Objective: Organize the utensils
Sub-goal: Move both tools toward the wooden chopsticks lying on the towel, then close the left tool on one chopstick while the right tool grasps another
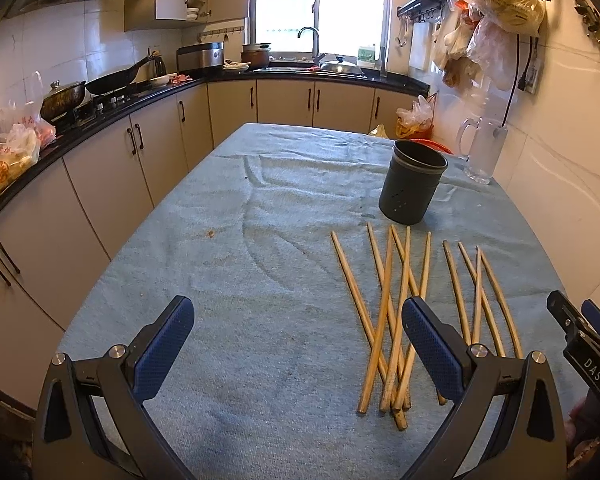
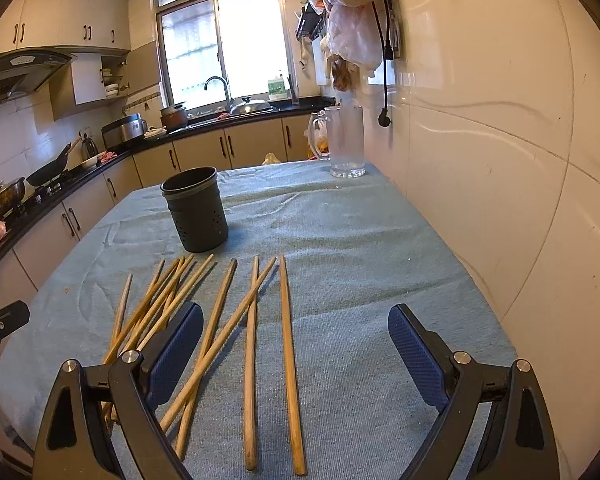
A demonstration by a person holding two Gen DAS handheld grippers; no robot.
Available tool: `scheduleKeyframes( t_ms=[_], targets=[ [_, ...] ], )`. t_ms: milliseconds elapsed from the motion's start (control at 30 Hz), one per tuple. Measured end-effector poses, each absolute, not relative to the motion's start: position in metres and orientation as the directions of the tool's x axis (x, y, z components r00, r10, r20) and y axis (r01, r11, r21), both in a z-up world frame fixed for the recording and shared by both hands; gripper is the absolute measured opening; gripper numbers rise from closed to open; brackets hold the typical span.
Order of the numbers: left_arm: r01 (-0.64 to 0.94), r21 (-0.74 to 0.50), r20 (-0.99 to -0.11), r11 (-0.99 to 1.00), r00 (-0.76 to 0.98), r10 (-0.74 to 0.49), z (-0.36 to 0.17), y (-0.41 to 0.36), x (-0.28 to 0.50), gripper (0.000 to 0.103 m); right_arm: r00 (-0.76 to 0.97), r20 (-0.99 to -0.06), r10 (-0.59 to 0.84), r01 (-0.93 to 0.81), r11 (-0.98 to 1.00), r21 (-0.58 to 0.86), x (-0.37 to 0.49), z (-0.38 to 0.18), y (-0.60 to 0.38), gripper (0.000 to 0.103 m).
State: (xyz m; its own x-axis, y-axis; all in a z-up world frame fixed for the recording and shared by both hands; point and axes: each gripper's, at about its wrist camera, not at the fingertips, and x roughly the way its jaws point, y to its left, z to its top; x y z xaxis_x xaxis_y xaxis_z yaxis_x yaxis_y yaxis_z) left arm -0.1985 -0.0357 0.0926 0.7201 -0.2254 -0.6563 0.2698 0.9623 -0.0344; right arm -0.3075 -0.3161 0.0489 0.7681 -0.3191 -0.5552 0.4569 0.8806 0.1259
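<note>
Several wooden chopsticks [image 1: 386, 312] lie loose and crossed on the blue cloth, also in the right wrist view [image 2: 252, 344]. A dark perforated utensil holder [image 1: 414, 182] stands upright and empty behind them, also in the right wrist view [image 2: 196, 208]. My left gripper [image 1: 296, 332] is open and empty above the cloth, left of the chopsticks, its right finger over their near ends. My right gripper [image 2: 296, 344] is open and empty above the rightmost chopsticks; it also shows in the left wrist view [image 1: 584, 328] at the right edge.
The table under the blue cloth [image 1: 228, 240] stands against a white tiled wall [image 2: 500, 160] on the right. A glass pitcher [image 2: 346, 142] stands at the far right corner. Kitchen counters with pots [image 1: 64, 98] run along the left and back.
</note>
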Motion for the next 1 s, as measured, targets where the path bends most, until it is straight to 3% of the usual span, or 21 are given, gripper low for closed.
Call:
scheduleKeyframes(
  t_ms=[367, 567, 600, 667, 700, 767, 867, 1000],
  targets=[
    [0.294, -0.04, -0.68, 0.955, 0.692, -0.242, 0.091, -0.028, -0.178, 0.103, 0.769, -0.573, -0.282, 0.435, 0.889, 0.146, -0.302, 0.048, -0.321, 0.096],
    [0.332, -0.07, -0.736, 0.941, 0.62, -0.274, 0.096, -0.024, -0.137, 0.103, 0.764, -0.608, -0.215, 0.397, 0.9, 0.18, -0.29, 0.05, -0.339, 0.096],
    [0.335, -0.078, -0.749, 0.939, 0.602, -0.277, 0.094, -0.026, -0.127, 0.101, 0.758, -0.621, -0.197, 0.388, 0.902, 0.187, -0.286, 0.049, -0.344, 0.096],
    [0.339, -0.108, -0.777, 0.935, 0.557, -0.292, 0.088, -0.032, -0.11, 0.083, 0.747, -0.646, -0.158, 0.37, 0.906, 0.206, -0.278, 0.045, -0.351, 0.096],
    [0.343, -0.135, -0.796, 0.93, 0.521, -0.308, 0.083, -0.038, -0.098, 0.079, 0.739, -0.661, -0.129, 0.359, 0.906, 0.225, -0.271, 0.042, -0.357, 0.095],
    [0.337, -0.171, -0.828, 0.926, 0.461, -0.321, 0.073, -0.048, -0.08, 0.068, 0.716, -0.693, -0.09, 0.353, 0.903, 0.246, -0.259, 0.035, -0.365, 0.084],
    [0.348, -0.18, -0.856, 0.92, 0.406, -0.321, 0.057, -0.071, -0.059, 0.065, 0.67, -0.742, -0.023, 0.348, 0.893, 0.286, -0.237, 0.023, -0.381, 0.059],
    [0.373, -0.149, -0.888, 0.916, 0.358, -0.29, 0.042, -0.096, -0.042, 0.057, 0.611, -0.792, 0.003, 0.351, 0.895, 0.275, -0.212, 0.009, -0.389, 0.053]
  ],
)
